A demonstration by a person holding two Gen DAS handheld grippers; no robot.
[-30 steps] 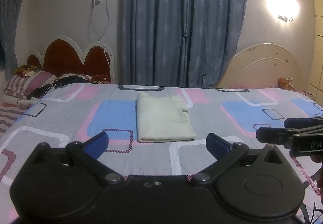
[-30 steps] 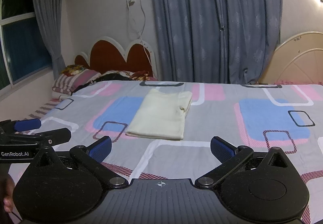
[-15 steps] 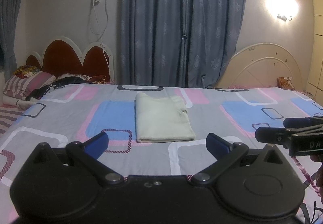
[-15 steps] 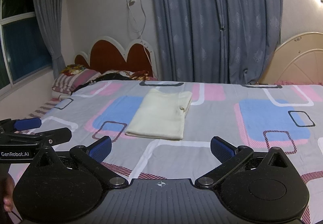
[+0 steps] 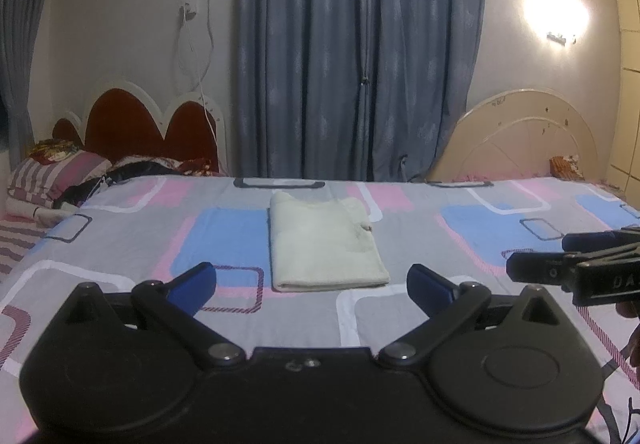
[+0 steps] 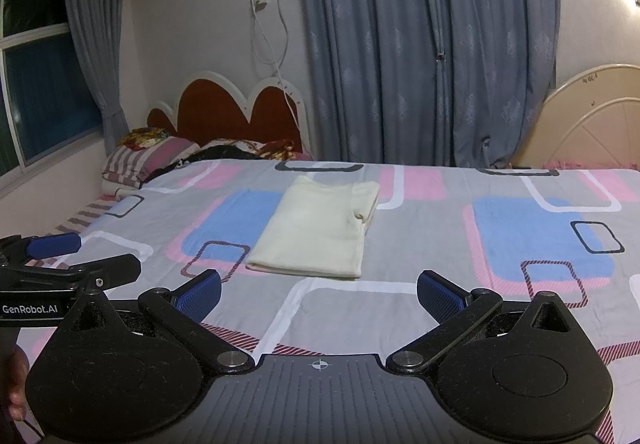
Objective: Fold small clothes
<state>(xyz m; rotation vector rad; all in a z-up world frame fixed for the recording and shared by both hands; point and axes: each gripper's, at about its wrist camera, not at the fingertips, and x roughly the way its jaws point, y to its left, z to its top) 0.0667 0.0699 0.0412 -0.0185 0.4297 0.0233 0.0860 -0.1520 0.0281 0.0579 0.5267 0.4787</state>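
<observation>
- The cream garment (image 5: 326, 246) lies folded into a neat rectangle near the middle of the bed (image 5: 460, 240), flat on the patterned sheet, partly over a blue patch and a grey one.
- The left hand-held gripper (image 5: 311, 282) hovers over the near edge of the bed with its blue-padded fingers spread wide and nothing between them; the garment sits ahead of it, apart from both pads.
- The right hand-held gripper (image 6: 319, 294) is likewise spread open and empty, facing the garment from slightly to the right.
- Each hand-held gripper shows at the side of the other's view, level with it and just beside it.
- Striped pillows (image 6: 140, 159) rest against a red headboard (image 6: 228, 111) at the far left.
- Grey-blue curtains (image 5: 360, 43) hang behind the bed.
</observation>
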